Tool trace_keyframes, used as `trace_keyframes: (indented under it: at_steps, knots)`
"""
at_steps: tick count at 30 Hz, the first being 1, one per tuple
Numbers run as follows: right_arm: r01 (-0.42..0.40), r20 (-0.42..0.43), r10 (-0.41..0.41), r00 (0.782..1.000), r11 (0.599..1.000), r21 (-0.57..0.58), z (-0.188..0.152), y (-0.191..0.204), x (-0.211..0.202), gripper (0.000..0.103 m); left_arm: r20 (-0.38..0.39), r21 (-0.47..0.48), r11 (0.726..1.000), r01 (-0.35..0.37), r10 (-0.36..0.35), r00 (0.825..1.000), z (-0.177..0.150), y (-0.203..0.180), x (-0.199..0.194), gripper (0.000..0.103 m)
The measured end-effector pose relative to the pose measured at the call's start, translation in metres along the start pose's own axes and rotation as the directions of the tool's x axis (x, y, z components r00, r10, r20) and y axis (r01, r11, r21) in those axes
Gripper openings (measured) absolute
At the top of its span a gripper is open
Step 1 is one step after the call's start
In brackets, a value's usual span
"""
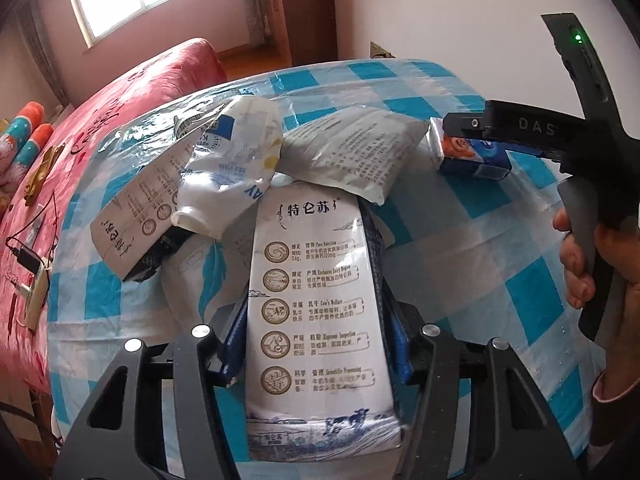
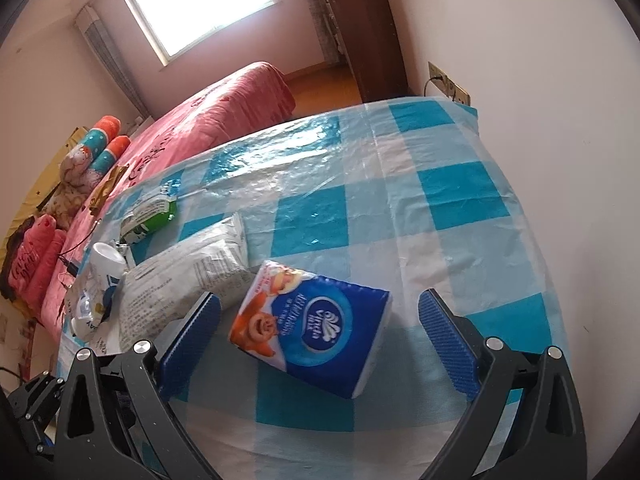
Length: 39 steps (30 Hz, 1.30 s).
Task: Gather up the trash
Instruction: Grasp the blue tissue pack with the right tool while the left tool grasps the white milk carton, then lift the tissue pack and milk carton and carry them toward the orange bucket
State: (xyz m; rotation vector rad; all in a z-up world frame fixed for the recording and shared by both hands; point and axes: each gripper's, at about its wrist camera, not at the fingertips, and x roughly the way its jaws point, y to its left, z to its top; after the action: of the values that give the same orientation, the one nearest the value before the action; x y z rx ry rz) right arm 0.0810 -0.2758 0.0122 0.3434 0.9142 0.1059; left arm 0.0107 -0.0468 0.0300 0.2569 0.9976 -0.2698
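Note:
My left gripper (image 1: pixel 316 344) is shut on a white milk carton (image 1: pixel 320 320) with brown round icons, held above the checked table. Beyond it lie a second flattened carton (image 1: pixel 136 204), a crushed white plastic bottle (image 1: pixel 228 168) and a grey-white printed pouch (image 1: pixel 352 148). My right gripper (image 2: pixel 320 344) is open, its blue pads on either side of a blue tissue pack (image 2: pixel 316 328) that lies on the table. In the left wrist view the right gripper (image 1: pixel 472 132) hovers over that tissue pack (image 1: pixel 476 156).
The table has a blue-and-white checked plastic cover (image 2: pixel 440 200). A green-and-white wrapper (image 2: pixel 150 216) lies near its left edge. A pink bed (image 2: pixel 208 120) with cushions stands to the left. A white wall with a socket (image 2: pixel 448 80) borders the right.

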Motion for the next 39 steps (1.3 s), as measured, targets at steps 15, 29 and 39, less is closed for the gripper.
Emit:
trace_keyframes:
  at_steps: [15, 29, 39]
  knots:
    - [0.073, -0.008, -0.074, 0.997, 0.993, -0.093, -0.008, 0.013, 0.013, 0.098, 0.003, -0.112, 0.994, -0.003, 0.003, 1.0, -0.02, 0.011, -0.027, 0.057]
    - [0.11, 0.024, -0.108, 0.994, 0.98, -0.165, -0.014, 0.022, 0.013, 0.087, 0.048, -0.133, 0.991, -0.009, 0.016, 0.999, -0.036, 0.031, -0.054, 0.057]
    - [0.047, 0.039, -0.041, 0.998, 0.988, -0.146, -0.017, 0.017, 0.004, 0.08, 0.104, -0.117, 0.993, 0.02, -0.008, 0.995, -0.06, 0.044, -0.063, 0.057]
